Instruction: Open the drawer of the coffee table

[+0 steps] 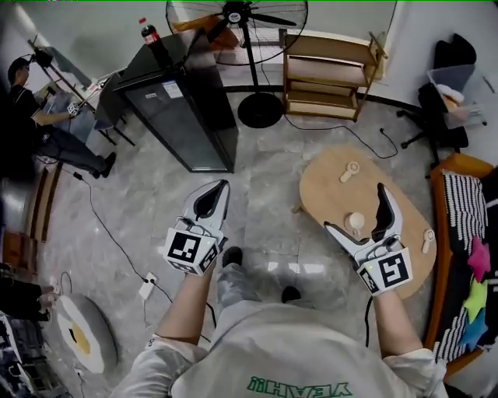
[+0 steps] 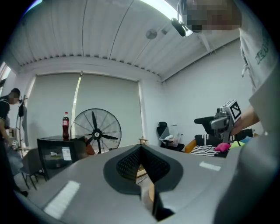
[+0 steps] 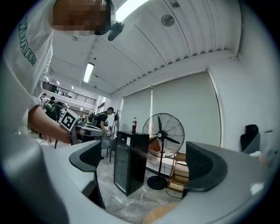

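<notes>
While the person stands on the grey marble floor (image 1: pixel 156 202), the low oval wooden counter (image 1: pixel 327 186), which is the coffee table, lies ahead and to the right, between the person's feet and a striped cushion (image 1: pixel 463 194). From above only its top shows, so its drawer cannot be seen. Three small pale wooden pieces (image 1: pixel 349 171) lie on that top. The right hand-held gripper (image 1: pixel 354 210) is over the near part of the counter. In the right gripper view its jaws stand wide apart with nothing between them (image 3: pixel 144 162), and a sliver of the wooden top (image 3: pixel 162 214) shows below. The left hand-held gripper (image 1: pixel 220 186) is over bare floor to the left, well apart from the counter. In the left gripper view its ribbed black pads are pressed together on nothing (image 2: pixel 141 153). Each hand-held gripper carries a cube with black-and-white square markers. Green print on the person's pale shirt (image 1: pixel 311 386) reads "YEAH!!", upside down in the head view. Farther off stand a black glass-door fridge (image 1: pixel 183 101) with white stickers too small to read, a red-labelled dark bottle (image 1: pixel 148 31) on top of it, a pedestal fan (image 1: pixel 237 15) and a wooden shelf unit (image 1: pixel 327 70).
</notes>
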The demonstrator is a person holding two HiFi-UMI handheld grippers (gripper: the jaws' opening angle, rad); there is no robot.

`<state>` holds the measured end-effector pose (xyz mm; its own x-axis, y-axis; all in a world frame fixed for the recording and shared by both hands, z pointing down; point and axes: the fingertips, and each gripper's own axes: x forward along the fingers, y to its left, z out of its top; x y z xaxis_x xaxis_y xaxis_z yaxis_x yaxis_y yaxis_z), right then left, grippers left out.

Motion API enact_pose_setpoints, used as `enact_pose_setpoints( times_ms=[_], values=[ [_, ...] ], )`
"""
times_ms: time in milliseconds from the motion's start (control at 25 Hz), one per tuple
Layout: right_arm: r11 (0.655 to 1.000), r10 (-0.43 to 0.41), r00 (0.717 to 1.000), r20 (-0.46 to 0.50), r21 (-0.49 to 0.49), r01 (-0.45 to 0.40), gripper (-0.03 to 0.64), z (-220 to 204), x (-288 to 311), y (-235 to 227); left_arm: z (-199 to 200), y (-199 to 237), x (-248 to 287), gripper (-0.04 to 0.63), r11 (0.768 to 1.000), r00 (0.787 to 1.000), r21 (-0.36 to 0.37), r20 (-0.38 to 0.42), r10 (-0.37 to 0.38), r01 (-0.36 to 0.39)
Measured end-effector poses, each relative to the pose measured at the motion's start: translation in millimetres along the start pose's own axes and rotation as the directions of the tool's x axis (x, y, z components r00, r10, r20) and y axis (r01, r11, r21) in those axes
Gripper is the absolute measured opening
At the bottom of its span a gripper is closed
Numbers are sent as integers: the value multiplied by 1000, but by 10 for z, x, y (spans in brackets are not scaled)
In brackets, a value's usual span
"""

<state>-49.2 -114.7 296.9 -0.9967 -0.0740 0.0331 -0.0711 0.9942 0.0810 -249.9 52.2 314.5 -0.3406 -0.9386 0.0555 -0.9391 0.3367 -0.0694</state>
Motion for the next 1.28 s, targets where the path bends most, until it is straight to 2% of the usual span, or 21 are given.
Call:
enact_pose_setpoints(
  times_ms=[160, 280, 400, 600, 720, 840, 960, 1080, 1280],
  values=[
    [992, -126, 992, -34, 3, 126, 589, -88, 194, -108, -126, 181, 526, -2, 990, 990, -10, 2, -141, 141],
    [971, -234, 969, -73, 20, 236, 589, -195, 371, -97, -221, 324, 856, -2, 963, 963, -13, 2, -271, 271],
    [939, -337, 935, -111, 39, 343, 589, -270, 527, -36, -305, 427, 1095, -2, 916, 916, 7, -12, -401, 401],
    [858, -495, 858, -140, 82, 508, 589, -289, 583, 108, -372, 489, 1370, -2, 815, 815, 16, -24, -579, 580],
    [803, -565, 805, -181, 102, 587, 589, -412, 415, 226, -389, 388, 1487, -2, 767, 767, 5, -15, -641, 641],
    [748, -621, 753, -217, 122, 652, 589, -561, 157, 317, -466, 235, 1605, -2, 736, 736, -18, -19, -677, 677],
    [706, -656, 717, -234, 145, 693, 588, -712, -154, 331, -529, 31, 1646, -2, 719, 718, -24, -33, -695, 695],
    [677, -668, 695, -265, 172, 716, 588, -969, -469, 342, -528, -197, 1601, -2, 712, 711, -27, -35, -702, 702],
    [665, -646, 692, -324, 206, 718, 585, -1543, -754, 365, -668, -505, 1572, -2, 721, 719, -38, -51, -693, 692]
  ],
)
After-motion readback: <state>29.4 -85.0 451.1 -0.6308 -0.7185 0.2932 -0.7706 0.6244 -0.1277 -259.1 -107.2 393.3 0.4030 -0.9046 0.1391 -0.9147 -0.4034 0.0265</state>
